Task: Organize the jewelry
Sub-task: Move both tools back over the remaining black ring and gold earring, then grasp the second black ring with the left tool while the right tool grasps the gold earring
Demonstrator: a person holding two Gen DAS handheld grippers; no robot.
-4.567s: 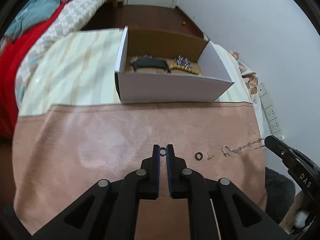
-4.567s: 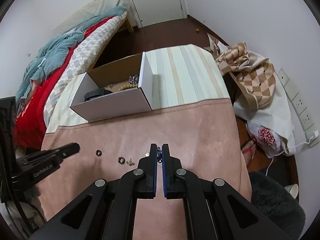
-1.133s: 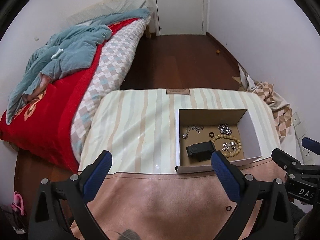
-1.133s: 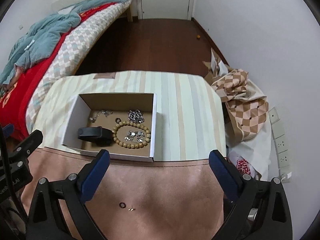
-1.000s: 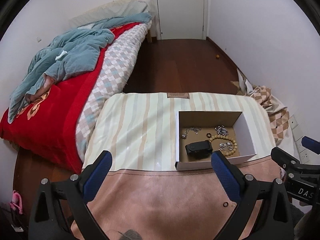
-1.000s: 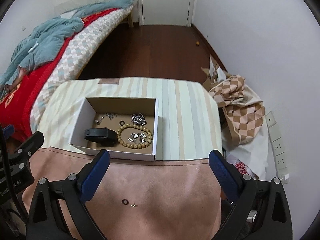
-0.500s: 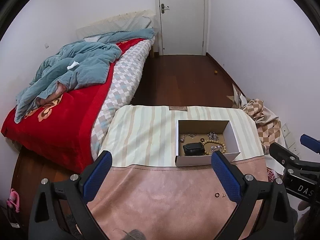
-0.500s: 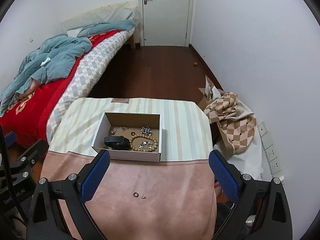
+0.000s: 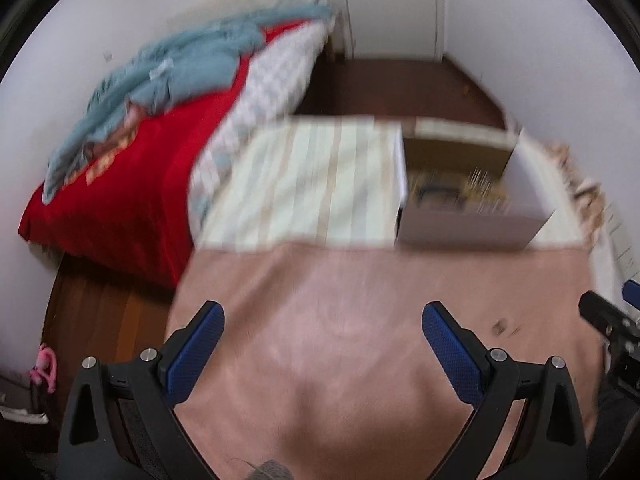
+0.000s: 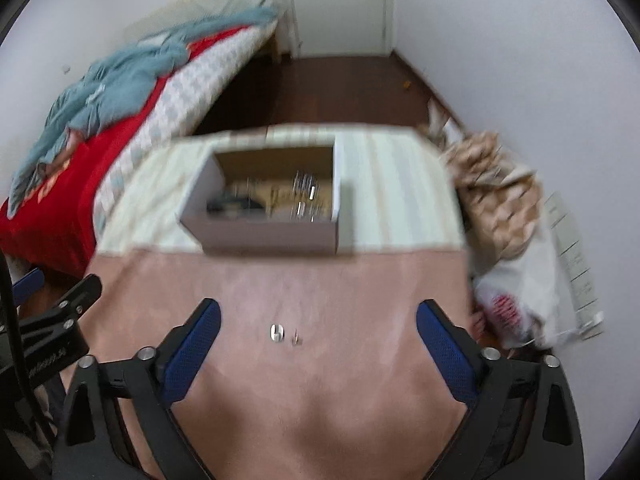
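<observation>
Left wrist view: motion-blurred, the left tongs (image 9: 323, 316) gaped wide over the pink table (image 9: 360, 288); the ring (image 9: 499, 327) smeared off to their right. Right wrist view: right tongs (image 10: 318, 314) spread wide, ring (image 10: 276, 333) lying between them, white box (image 10: 272, 236) beyond.

A ring (image 10: 276, 332) and earring (image 10: 296, 337) lie on the mat (image 10: 320, 380) before the box (image 10: 264, 236); the bed (image 10: 100, 120) stands left

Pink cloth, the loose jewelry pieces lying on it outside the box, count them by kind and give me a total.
Ring: 1
Small stud-like piece, blurred: 1
Total: 2, both on the pink cloth, between the right tool's open fingers.
</observation>
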